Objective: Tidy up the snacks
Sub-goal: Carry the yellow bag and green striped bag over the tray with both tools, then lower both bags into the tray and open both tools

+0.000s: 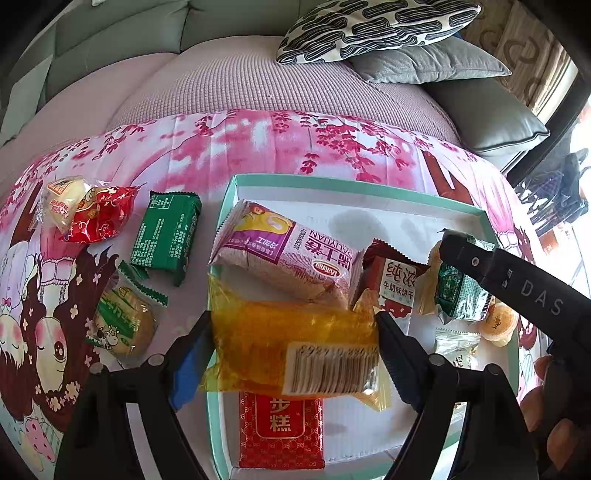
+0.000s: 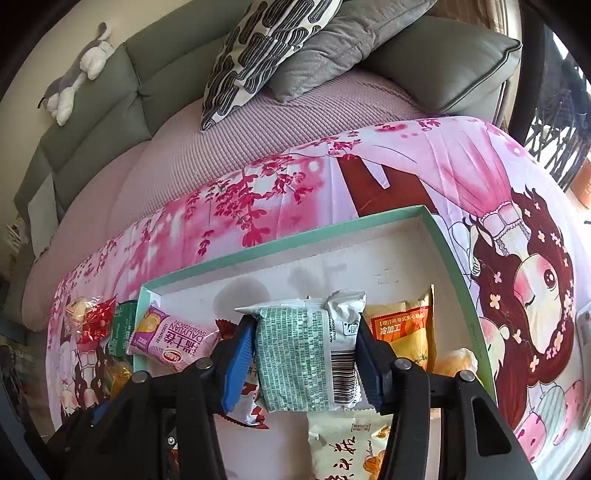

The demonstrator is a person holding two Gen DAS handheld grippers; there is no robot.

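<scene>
A shallow box with a mint-green rim (image 1: 354, 186) (image 2: 280, 245) lies on a pink cartoon cloth. My left gripper (image 1: 295, 343) is shut on a yellow see-through snack pack (image 1: 280, 339), held over the box's near left part. My right gripper (image 2: 304, 360) is shut on a green-and-white snack pack (image 2: 295, 358) above the box; it also shows in the left wrist view (image 1: 460, 291). In the box lie a pink Daliyuan roll pack (image 1: 284, 251) (image 2: 173, 341), a dark red biscuit pack (image 1: 395, 284), a red cake pack (image 1: 280, 430), an orange pack (image 2: 404, 332) and a white pack (image 2: 347, 448).
Left of the box on the cloth lie a green pack (image 1: 166, 236), a red pack (image 1: 103, 214), a pale bun pack (image 1: 61, 203) and a green-edged cake pack (image 1: 123, 321). A sofa with a patterned cushion (image 1: 373, 26) and grey cushions (image 2: 443, 62) stands behind.
</scene>
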